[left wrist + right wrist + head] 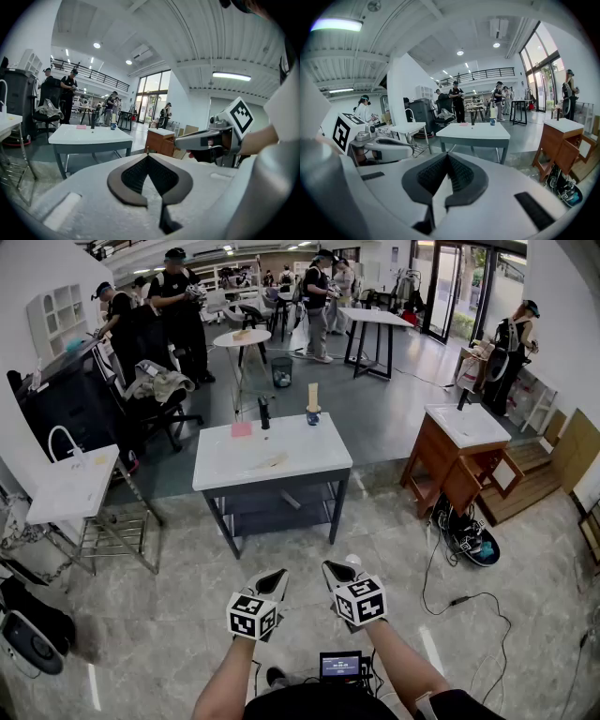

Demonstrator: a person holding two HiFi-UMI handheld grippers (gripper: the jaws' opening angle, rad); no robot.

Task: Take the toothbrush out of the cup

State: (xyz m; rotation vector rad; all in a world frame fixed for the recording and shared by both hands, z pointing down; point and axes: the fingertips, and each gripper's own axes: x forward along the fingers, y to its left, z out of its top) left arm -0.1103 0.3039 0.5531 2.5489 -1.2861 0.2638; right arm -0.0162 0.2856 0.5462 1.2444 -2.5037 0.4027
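One pale toothbrush [313, 394] stands upright in a small blue cup [313, 416] at the far edge of the smooth white table [272, 463], upper centre. Left gripper [273, 579] and right gripper [338, 571] hang low in the frame, well apart from it, jaws pressed together, empty. The right looks slightly nearer.

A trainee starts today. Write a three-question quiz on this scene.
1. True or false: the left gripper holds the toothbrush.
2. Pick one: the cup stands at the table's A) far edge, B) near edge, C) middle.
3. Fill in: the jaws of the left gripper and of the right gripper are both ____.
Key: 1 false; 2 A; 3 shut.
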